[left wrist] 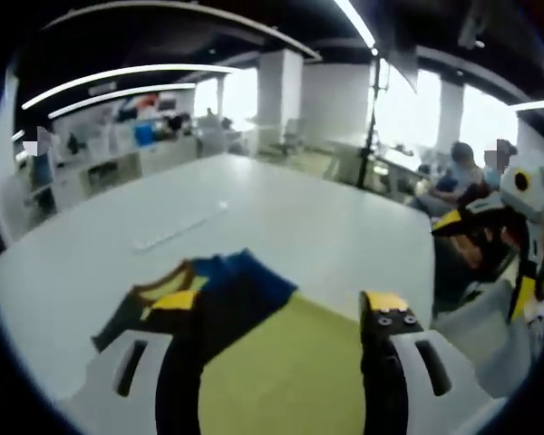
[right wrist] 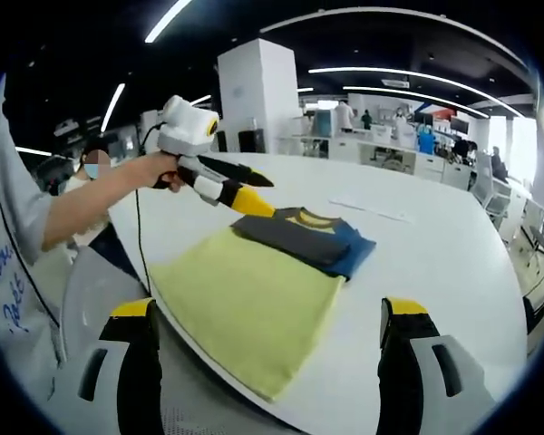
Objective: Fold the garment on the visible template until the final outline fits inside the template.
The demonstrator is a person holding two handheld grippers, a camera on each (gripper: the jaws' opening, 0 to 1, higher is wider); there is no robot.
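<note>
A folded garment (left wrist: 219, 288) (right wrist: 306, 237), dark with a blue layer and a yellow collar, lies on the far end of the yellow-green template mat (left wrist: 290, 362) (right wrist: 245, 299). My left gripper (left wrist: 281, 304) is open. Its left jaw overlaps the garment's edge in its own view, with the mat showing between the jaws. In the right gripper view a hand holds that left gripper (right wrist: 267, 195) just above the garment's near left corner. My right gripper (right wrist: 272, 313) is open over the mat's near edge with nothing between its jaws, and it shows as the right gripper (left wrist: 490, 222) beyond the table.
The white table (right wrist: 435, 263) (left wrist: 281, 208) curves away; its near edge runs under the mat. A thin white strip (right wrist: 372, 210) (left wrist: 177, 231) lies beyond the garment. A person's arm (right wrist: 82, 204) reaches in from the left. Seated people (left wrist: 458, 177) and desks (right wrist: 399, 149) stand farther off.
</note>
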